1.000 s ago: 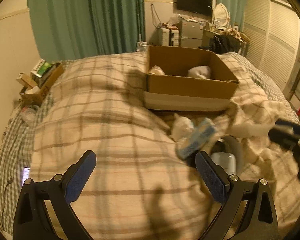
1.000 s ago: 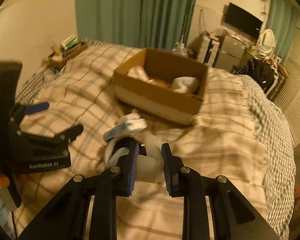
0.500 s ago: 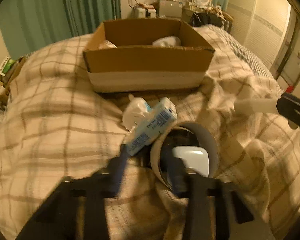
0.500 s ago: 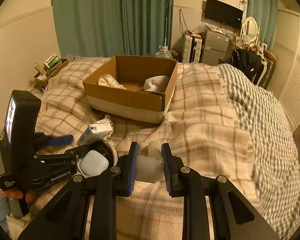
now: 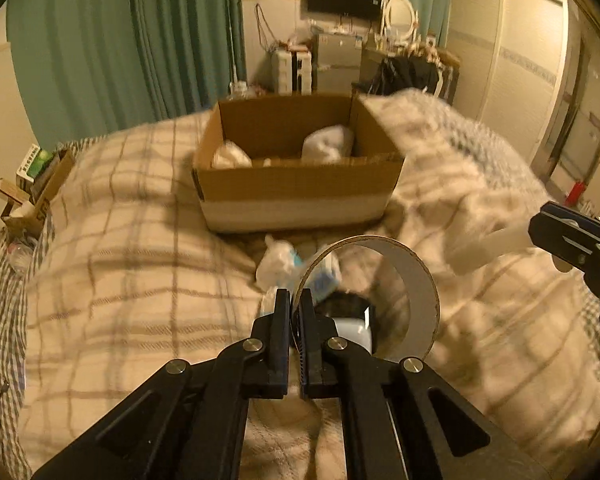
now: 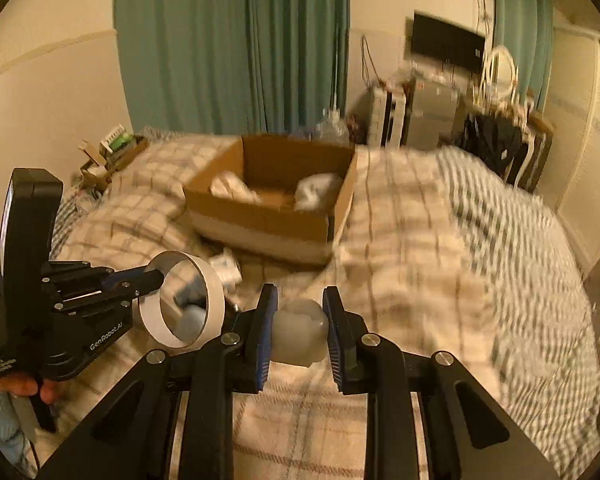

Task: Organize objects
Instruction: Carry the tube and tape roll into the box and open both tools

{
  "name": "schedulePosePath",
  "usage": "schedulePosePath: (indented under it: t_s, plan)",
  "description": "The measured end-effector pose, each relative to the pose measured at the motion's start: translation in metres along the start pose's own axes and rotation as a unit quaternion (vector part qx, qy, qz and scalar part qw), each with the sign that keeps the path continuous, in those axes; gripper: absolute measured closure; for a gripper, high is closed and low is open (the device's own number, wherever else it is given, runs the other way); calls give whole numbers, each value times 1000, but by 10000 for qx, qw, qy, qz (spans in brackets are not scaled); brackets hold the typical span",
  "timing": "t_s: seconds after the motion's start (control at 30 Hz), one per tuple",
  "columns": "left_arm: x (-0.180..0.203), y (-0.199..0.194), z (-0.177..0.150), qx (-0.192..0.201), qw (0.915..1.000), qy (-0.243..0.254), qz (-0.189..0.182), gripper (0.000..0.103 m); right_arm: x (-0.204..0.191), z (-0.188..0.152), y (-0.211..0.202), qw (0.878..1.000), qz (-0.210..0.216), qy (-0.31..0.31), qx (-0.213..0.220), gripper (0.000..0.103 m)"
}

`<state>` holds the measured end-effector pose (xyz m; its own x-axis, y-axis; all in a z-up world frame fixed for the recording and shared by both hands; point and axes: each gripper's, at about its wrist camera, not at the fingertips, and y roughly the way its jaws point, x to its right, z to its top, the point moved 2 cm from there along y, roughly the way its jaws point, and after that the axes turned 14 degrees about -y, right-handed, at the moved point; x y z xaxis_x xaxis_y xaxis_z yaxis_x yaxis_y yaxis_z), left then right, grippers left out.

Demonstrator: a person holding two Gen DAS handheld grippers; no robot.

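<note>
So, left gripper (image 5: 295, 312): its jaws are pinching the wall of the ring (image 5: 416, 276), one finger outside, one inside; the ring is hanging clear of the blanket (image 5: 120, 280).
Left wrist view only: this view is looking through the ring at a white case (image 5: 354, 330) and a dark thing lying under it; a blue-and-white pack (image 5: 326, 280) and a white bag (image 5: 276, 268) are lying just beyond, near the box (image 5: 300, 196).
Right wrist view only: this one is showing the person's hand (image 6: 20, 384) wrapping the left gripper's (image 6: 152, 278) handle, low at the left, with the ring (image 6: 184, 300) tilting its open side toward the camera.
Right gripper (image 6: 300, 320): its pads are squeezing a pale bottle (image 6: 298, 338) from both sides, above the blanket (image 6: 400, 280).
Same gripper from the left: only its tips (image 5: 548, 228) are showing at the right edge, with the bottle (image 5: 484, 250) sticking out as a white smear.
Box: it is sitting open on the bed, ahead of both grippers, with two white bundles (image 6: 316, 192) lying inside.
Hard to make out: motion blur is smearing the blanket and the room behind; the dark thing under the ring is staying unreadable; through the ring in the right view, only a blue blur is showing.
</note>
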<state>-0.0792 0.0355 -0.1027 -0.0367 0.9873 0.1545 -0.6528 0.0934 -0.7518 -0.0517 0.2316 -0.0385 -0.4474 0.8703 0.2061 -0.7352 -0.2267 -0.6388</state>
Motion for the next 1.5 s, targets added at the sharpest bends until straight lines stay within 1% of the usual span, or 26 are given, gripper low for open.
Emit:
schedulePosePath:
  t_s: [0.1, 0.2, 0.33, 0.4, 0.5, 0.57, 0.63, 0.7, 0.83, 0.9, 1.07, 1.17, 1.3, 1.4, 1.5]
  plan:
    - [3, -18, 16, 192, 9998, 32, -62, 100, -3, 20, -18, 9993, -95, -245, 248, 80]
    - [3, -42, 40, 444, 9989, 60, -116, 100, -4, 41, -35, 9978, -144, -423, 488, 80]
    - [1, -72, 85, 866, 9961, 162, -39, 100, -2, 74, -49, 9944, -234, -708, 742, 80]
    - [0, -79, 106, 920, 9956, 199, -35, 100, 0, 93, -52, 9927, -220, -831, 845, 80]
    - [0, -83, 131, 1072, 9937, 301, 116, 100, 4, 121, -50, 9908, -199, -945, 946, 80]
    - [1, -78, 150, 1129, 9929, 344, 179, 100, 8, 142, -42, 9892, -235, -1036, 1007, 80]
    - [-1, -67, 167, 1104, 9932, 314, 181, 100, 11, 158, -32, 9885, -250, -1086, 1025, 80]
    - [-3, -56, 177, 1084, 9936, 277, 185, 100, 15, 177, -15, 9878, -261, -1142, 1028, 80]
    - [-8, -18, 198, 965, 9947, 276, 231, 100, 21, 201, 25, 9885, -180, -1169, 940, 80]
    - [-11, 5, 205, 863, 9957, 247, 245, 100, 25, 210, 53, 9894, -151, -1173, 845, 80]
    - [-18, 67, 211, 586, 9978, 160, 282, 100, 41, 212, 123, 9932, -19, -1001, 595, 81]
    - [-20, 98, 202, 447, 9987, 101, 241, 100, 49, 200, 166, 9953, 52, -898, 366, 81]
    - [-20, 134, 190, 231, 9997, -24, 92, 100, 51, 172, 219, 9964, 149, -835, -28, 81]
    - [-16, 149, 182, 65, 10000, 55, 28, 99, 53, 156, 239, 9967, 226, -756, -184, 78]
    - [-11, 154, 179, -79, 9999, 135, -20, 95, 59, 150, 236, 9974, 235, -672, -143, 74]
